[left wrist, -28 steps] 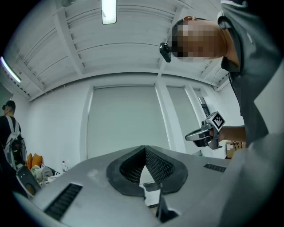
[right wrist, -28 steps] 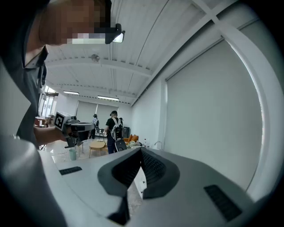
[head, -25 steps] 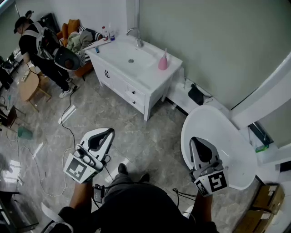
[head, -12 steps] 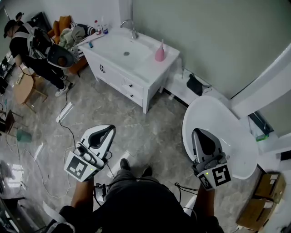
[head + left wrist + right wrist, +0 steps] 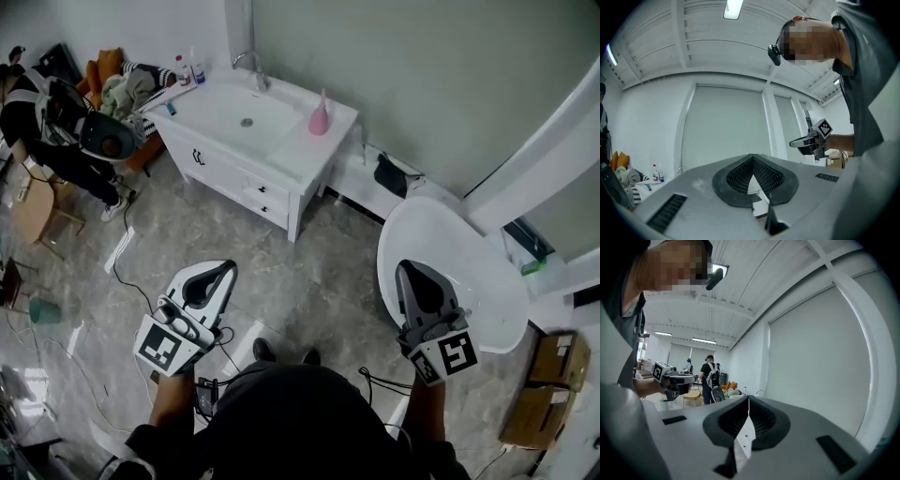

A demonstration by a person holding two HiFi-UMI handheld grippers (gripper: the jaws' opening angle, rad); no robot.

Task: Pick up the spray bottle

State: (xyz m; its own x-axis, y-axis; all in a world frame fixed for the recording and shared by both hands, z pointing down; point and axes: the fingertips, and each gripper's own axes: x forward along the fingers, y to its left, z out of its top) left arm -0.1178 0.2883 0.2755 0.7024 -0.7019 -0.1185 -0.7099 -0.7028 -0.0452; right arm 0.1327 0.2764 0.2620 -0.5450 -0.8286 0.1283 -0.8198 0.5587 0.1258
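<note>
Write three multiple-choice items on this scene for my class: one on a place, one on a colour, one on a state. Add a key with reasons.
1. Where does the spray bottle stand? A on the round table; B on the sink cabinet; C on the floor.
2. What colour is it? A pink; B green; C black.
3. How do the right gripper's jaws stand? A wide apart; B clamped on the bottle; C together, empty.
Key: B, it stands beside the basin; A, its body is pink; C, the pads meet with nothing between them.
</note>
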